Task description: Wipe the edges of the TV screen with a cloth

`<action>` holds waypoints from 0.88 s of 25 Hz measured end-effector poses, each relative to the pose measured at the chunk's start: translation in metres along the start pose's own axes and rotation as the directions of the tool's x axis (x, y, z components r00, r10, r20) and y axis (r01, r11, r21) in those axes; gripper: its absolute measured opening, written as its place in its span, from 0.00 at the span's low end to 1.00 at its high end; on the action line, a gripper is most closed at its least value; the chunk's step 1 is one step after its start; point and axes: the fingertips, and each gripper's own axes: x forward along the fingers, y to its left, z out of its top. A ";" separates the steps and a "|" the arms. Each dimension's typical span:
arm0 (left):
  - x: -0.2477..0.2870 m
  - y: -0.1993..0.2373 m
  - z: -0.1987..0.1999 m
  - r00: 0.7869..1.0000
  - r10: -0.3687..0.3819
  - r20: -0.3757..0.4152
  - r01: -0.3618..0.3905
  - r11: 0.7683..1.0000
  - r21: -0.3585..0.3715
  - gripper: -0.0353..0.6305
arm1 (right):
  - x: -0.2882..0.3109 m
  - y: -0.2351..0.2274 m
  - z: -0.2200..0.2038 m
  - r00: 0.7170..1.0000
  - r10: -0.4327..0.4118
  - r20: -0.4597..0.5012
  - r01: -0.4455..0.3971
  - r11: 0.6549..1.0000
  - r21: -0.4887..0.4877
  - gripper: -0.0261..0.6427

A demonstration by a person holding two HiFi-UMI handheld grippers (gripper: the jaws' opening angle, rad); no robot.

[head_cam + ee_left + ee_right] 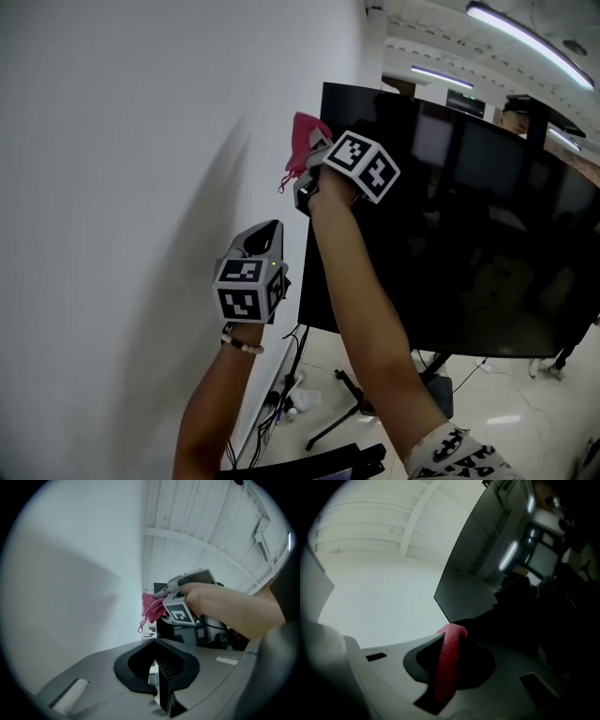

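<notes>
Head view: right gripper (314,164) holds pink cloth (302,139) at TV screen (469,244) upper-left corner. Left gripper (266,234) sits lower, between white wall (122,187) and TV edge; cables (281,398) lie below.
Left gripper view: jaws together, empty.
Right gripper view: jaws clamped on cloth.

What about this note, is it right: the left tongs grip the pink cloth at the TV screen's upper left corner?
Wrong tongs: the right tongs grip the pink cloth at the TV screen's upper left corner, as the right gripper view shows; the left tongs hold nothing.
</notes>
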 end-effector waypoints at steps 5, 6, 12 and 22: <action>-0.010 -0.009 0.005 1.000 -0.013 0.013 0.013 1.000 -0.013 0.05 | 0.010 0.022 0.037 1.000 0.002 0.013 -0.002 1.000 -0.019 0.14; -0.010 -0.011 0.007 1.000 -0.018 0.014 0.018 1.000 -0.010 0.05 | 0.012 0.026 0.046 1.000 0.006 0.021 -0.005 1.000 -0.023 0.14; 0.000 -0.009 0.010 0.999 -0.034 0.025 0.035 0.999 -0.013 0.05 | 0.019 0.048 0.094 0.996 0.006 0.085 0.003 0.995 -0.102 0.14; 0.008 -0.029 0.012 0.994 -0.106 0.032 0.107 0.994 -0.032 0.05 | -0.008 0.068 0.144 0.993 -0.120 0.014 0.078 0.547 -0.834 0.14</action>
